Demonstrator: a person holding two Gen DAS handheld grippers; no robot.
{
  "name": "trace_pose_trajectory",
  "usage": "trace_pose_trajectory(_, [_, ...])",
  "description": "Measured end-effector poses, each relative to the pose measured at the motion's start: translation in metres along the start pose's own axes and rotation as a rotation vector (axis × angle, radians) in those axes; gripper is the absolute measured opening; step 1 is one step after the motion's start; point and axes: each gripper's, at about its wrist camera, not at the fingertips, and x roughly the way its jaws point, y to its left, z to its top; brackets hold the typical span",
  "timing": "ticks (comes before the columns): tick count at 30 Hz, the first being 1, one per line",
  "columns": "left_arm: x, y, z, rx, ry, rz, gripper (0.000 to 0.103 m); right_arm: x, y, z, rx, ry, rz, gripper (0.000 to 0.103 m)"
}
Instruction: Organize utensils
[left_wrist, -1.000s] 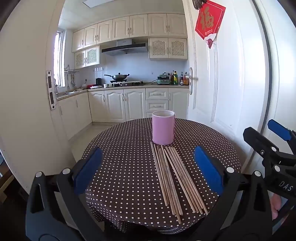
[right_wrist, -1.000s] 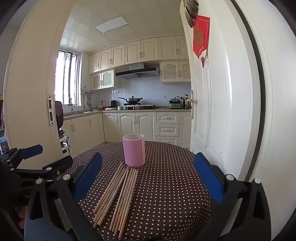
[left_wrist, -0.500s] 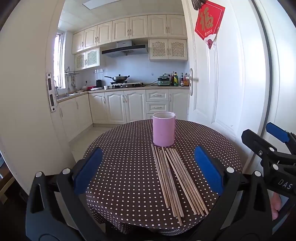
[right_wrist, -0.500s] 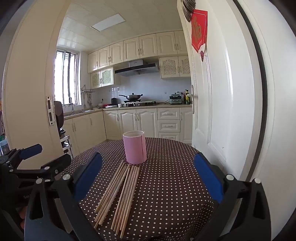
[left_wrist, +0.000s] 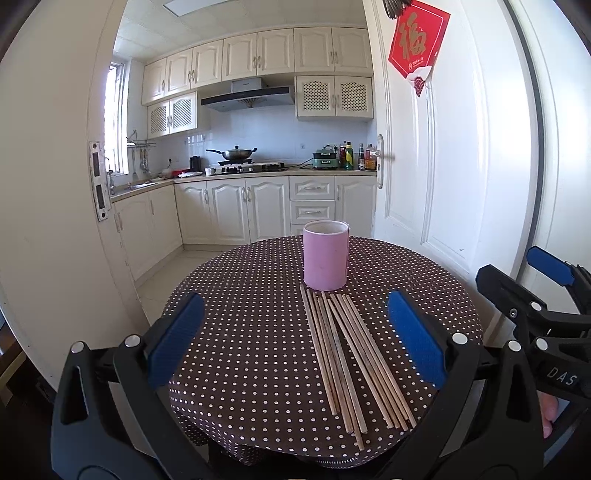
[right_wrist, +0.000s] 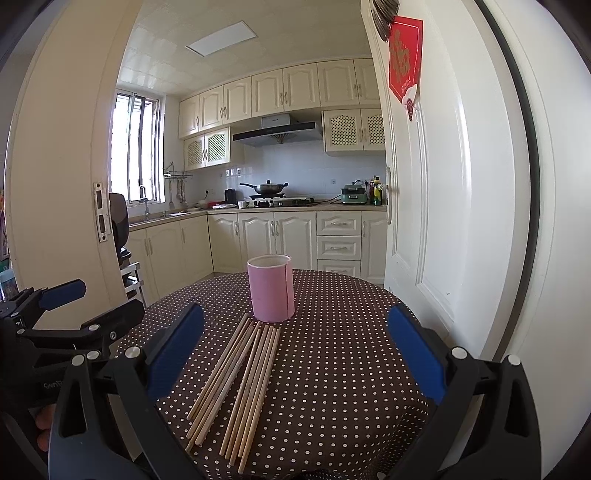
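Observation:
Several wooden chopsticks lie side by side on a round table with a brown polka-dot cloth, running from the near edge toward a pink cylindrical holder that stands upright behind them. The holder and chopsticks also show in the right wrist view. My left gripper is open and empty, held at the table's near edge. My right gripper is open and empty, also at the near edge, to the right of the left one.
A white door with a red paper decoration stands open close to the table's right side. A white door frame is on the left. Kitchen cabinets and a stove are behind the table.
Both grippers have moved slightly forward and tilted up a little; the table and holder sit lower in view. Nothing was grasped.

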Motion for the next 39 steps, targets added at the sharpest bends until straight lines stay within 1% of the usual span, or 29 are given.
trace_pose_trajectory(3, [0.001, 0.001, -0.001, -0.002, 0.007, -0.01, 0.097, 0.0, 0.0, 0.001, 0.002, 0.001, 0.001, 0.096])
trace_pose_trajectory(21, [-0.01, 0.0, -0.004, 0.004, -0.011, 0.007, 0.097, -0.006, 0.002, 0.0, 0.006, 0.013, 0.02, 0.096])
trace_pose_trajectory(39, [-0.005, 0.0, -0.004, 0.002, 0.002, 0.004, 0.097, -0.001, -0.001, -0.001, 0.018, 0.032, 0.027, 0.096])
